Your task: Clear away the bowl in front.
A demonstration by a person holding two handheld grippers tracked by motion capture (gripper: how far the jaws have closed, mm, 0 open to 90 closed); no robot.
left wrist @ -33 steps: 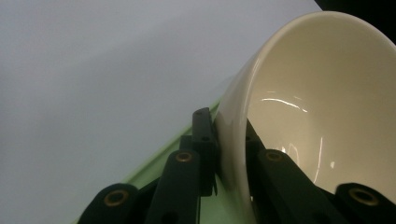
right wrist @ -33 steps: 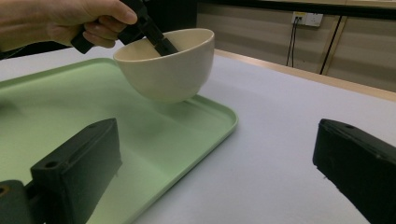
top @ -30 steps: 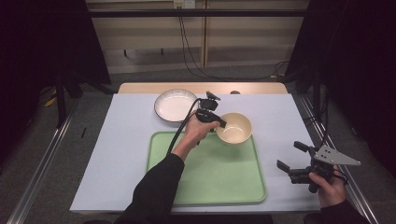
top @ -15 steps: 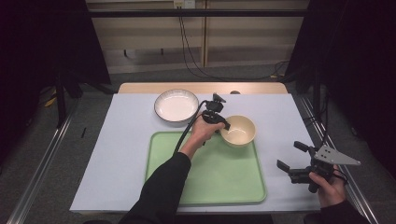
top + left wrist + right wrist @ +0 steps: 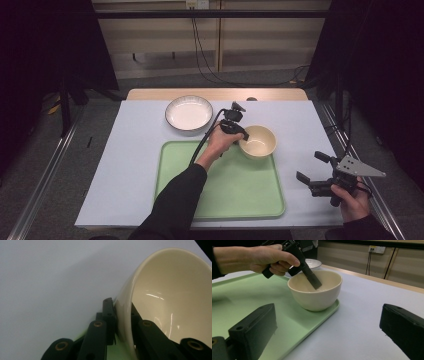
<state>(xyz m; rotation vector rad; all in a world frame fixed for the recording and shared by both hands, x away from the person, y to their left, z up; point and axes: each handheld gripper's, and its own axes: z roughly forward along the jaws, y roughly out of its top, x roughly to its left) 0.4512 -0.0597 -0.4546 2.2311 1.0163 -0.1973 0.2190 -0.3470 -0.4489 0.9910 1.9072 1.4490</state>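
Observation:
A cream bowl (image 5: 258, 141) sits on the far right corner of the green tray (image 5: 220, 185). My left gripper (image 5: 241, 136) is shut on the bowl's left rim. In the left gripper view its own gripper (image 5: 120, 312) has one jaw outside and one inside the bowl (image 5: 160, 290). The right gripper view shows the bowl (image 5: 317, 290) on the tray (image 5: 249, 295), with the left gripper (image 5: 310, 275) reaching into it. My right gripper (image 5: 312, 177) is open and holds nothing, low over the table right of the tray; its own view has the gripper (image 5: 329, 325) with jaws wide apart.
A white plate (image 5: 189, 112) lies on the white table cover (image 5: 125, 150) behind the tray's far left corner, and it appears as the plate (image 5: 313, 263) behind the hand. The table's right edge is close to my right hand. Cables hang at the back wall.
The left gripper has carried the bowl a little right and toward me, onto the tray's far right corner. The right gripper has stayed put.

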